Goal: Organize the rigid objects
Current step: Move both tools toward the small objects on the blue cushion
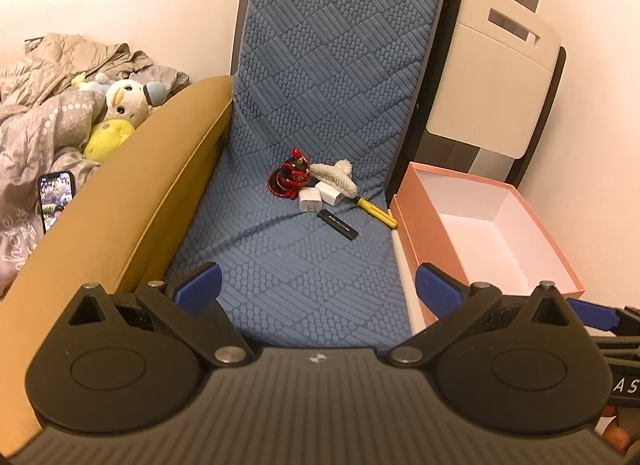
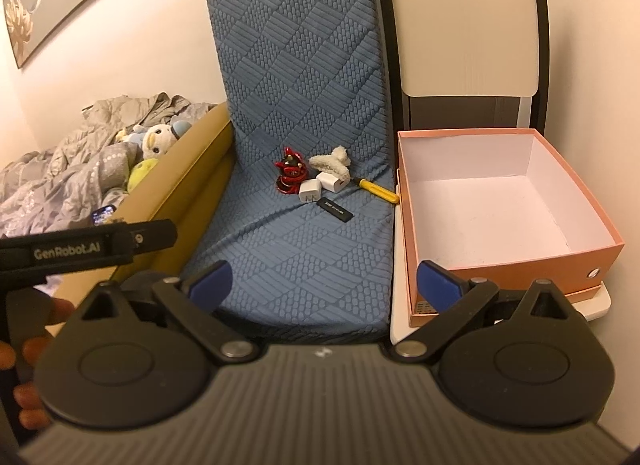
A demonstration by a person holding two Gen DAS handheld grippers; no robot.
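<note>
On the blue seat cushion (image 1: 304,261) (image 2: 296,257) lies a small pile: a red and black figurine (image 1: 289,179) (image 2: 291,170), a fluffy white hair claw (image 1: 334,177) (image 2: 331,161), two white charger plugs (image 1: 310,200) (image 2: 310,193), a flat black stick (image 1: 337,224) (image 2: 336,211) and a yellow pen (image 1: 376,211) (image 2: 378,189). An open pink box (image 1: 416,241) (image 2: 600,257), empty, stands to the right of the seat. My left gripper (image 1: 318,285) and right gripper (image 2: 322,279) both hang open, well short of the pile, holding nothing.
A tan armrest (image 1: 132,217) (image 2: 176,185) borders the seat on the left. Beyond it lie rumpled bedding (image 1: 44,133), plush toys (image 1: 120,105) and a lit phone (image 1: 56,199). A folded cream table (image 1: 496,77) leans behind the box. A hand (image 2: 28,393) holds the other gripper's body (image 2: 80,249) at left.
</note>
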